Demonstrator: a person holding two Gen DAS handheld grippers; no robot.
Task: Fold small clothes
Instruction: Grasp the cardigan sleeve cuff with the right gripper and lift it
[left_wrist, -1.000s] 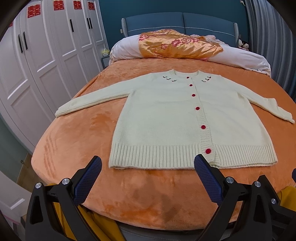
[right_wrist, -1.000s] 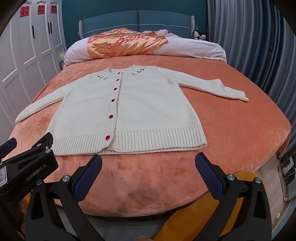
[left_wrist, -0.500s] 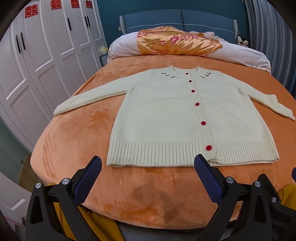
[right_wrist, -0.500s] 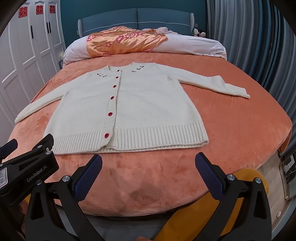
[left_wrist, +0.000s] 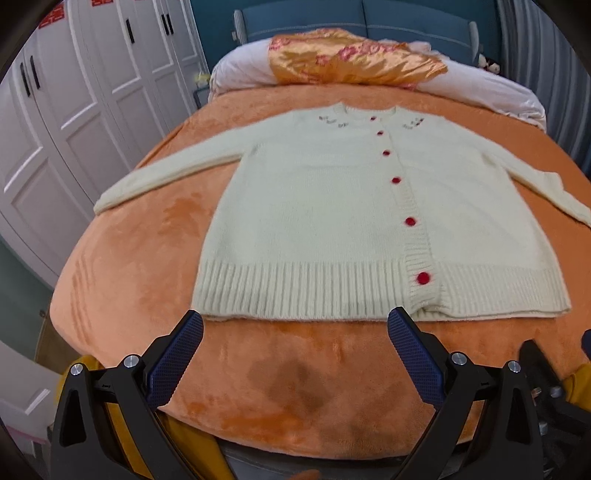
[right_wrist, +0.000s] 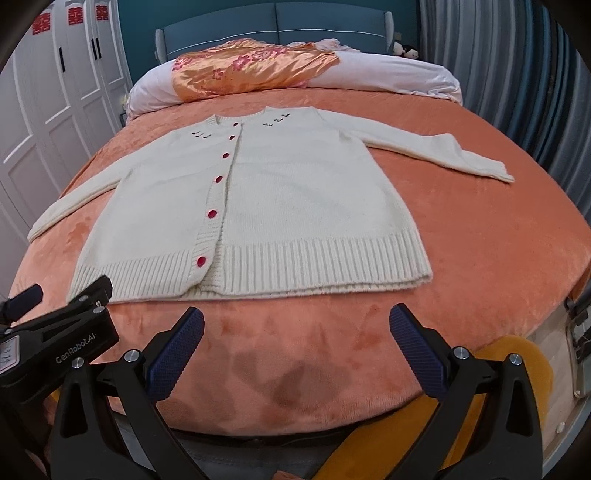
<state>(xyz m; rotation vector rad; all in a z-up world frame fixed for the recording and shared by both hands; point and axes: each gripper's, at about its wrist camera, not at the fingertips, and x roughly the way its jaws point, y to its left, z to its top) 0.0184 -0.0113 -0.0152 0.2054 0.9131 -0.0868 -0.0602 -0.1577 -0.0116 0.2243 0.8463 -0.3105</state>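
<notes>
Flat on the bed (left_wrist: 122, 295), the cardigan (left_wrist: 332, 221) points collar toward the headboard (right_wrist: 273, 22), hem toward both wide, empty claws: left claw (left_wrist: 295, 354), right claw (right_wrist: 295, 350).

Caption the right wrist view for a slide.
Open right gripper poised before a cream cardigan spread flat, buttoned, on an orange bedspread.

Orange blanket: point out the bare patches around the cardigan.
Bare orange blanket lies between the cardigan hem and the bed's near edge, under the open right gripper and left gripper; right of the body below the right sleeve; and below the left sleeve. Pillows crowd the head.
</notes>
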